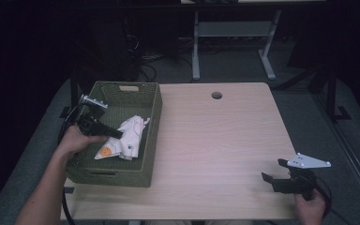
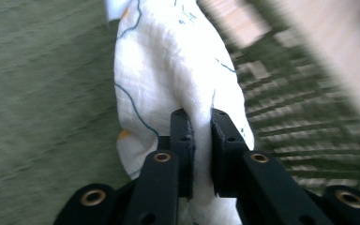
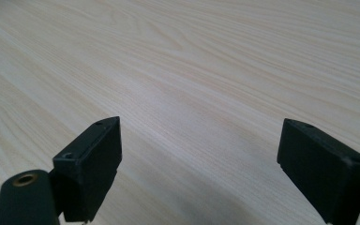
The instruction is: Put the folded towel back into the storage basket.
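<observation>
A white cloth (image 1: 130,136) with blue lines and orange patches lies inside a green woven basket (image 1: 152,123) at the table's left. My left gripper (image 1: 118,133) reaches into the basket and is shut on a fold of that white cloth (image 2: 178,70), pinched between both jaws. The left gripper (image 2: 201,126) holds the cloth near the basket's right wall (image 2: 290,117). My right gripper (image 1: 273,171) rests low at the table's front right corner, open, with bare wood between its jaws. In the right gripper view the right gripper (image 3: 199,154) has its jaws wide apart over the tabletop.
The light wooden table (image 1: 215,140) has a round cable hole (image 1: 216,95) near its far edge. Behind the table stand the legs of another desk (image 1: 196,47) on a dark floor with cables.
</observation>
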